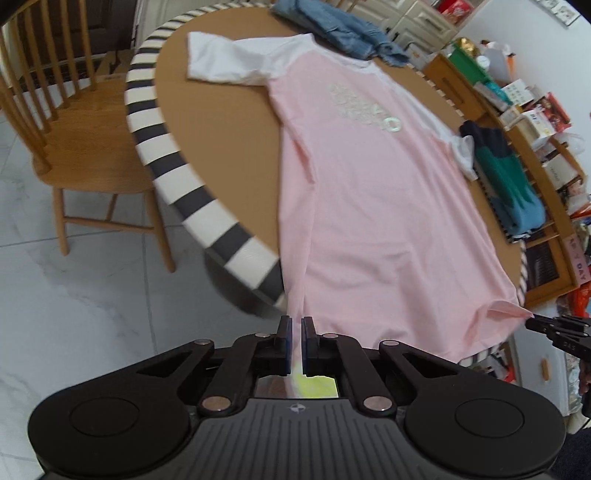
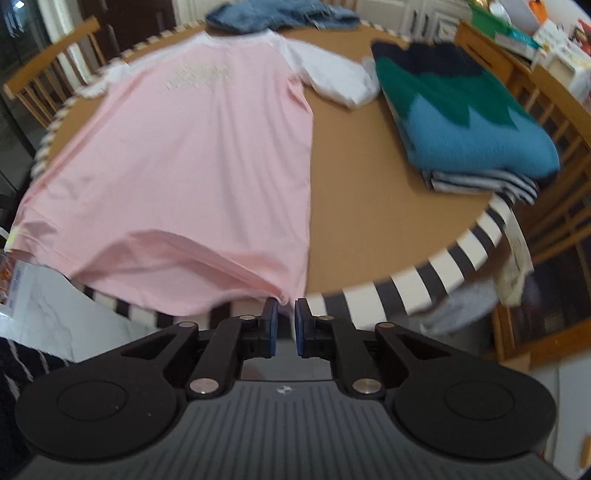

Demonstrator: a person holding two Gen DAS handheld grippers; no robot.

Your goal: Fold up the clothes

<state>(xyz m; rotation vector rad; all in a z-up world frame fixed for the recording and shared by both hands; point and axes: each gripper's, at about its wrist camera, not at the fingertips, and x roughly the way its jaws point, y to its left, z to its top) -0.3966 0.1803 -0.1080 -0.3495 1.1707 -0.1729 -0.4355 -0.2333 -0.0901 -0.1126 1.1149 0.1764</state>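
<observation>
A pink T-shirt with white sleeves [image 1: 369,192] lies spread face up on the round brown table [image 1: 221,147], its hem hanging over the near edge. My left gripper [image 1: 296,325] is shut on the shirt's left hem corner. In the right wrist view the shirt [image 2: 184,166] lies flat, and my right gripper [image 2: 283,310] has its blue pads a narrow gap apart at the right hem corner, the cloth just at the fingertips. The right gripper also shows in the left wrist view [image 1: 535,321] at the pulled-out hem corner.
A folded green and blue sweater [image 2: 461,110] lies on striped clothes at the table's right. Blue denim [image 1: 340,29] lies at the far side. A wooden chair [image 1: 74,129] stands left. Cluttered shelves [image 1: 517,103] stand on the right. The table rim is black-and-white striped [image 2: 424,277].
</observation>
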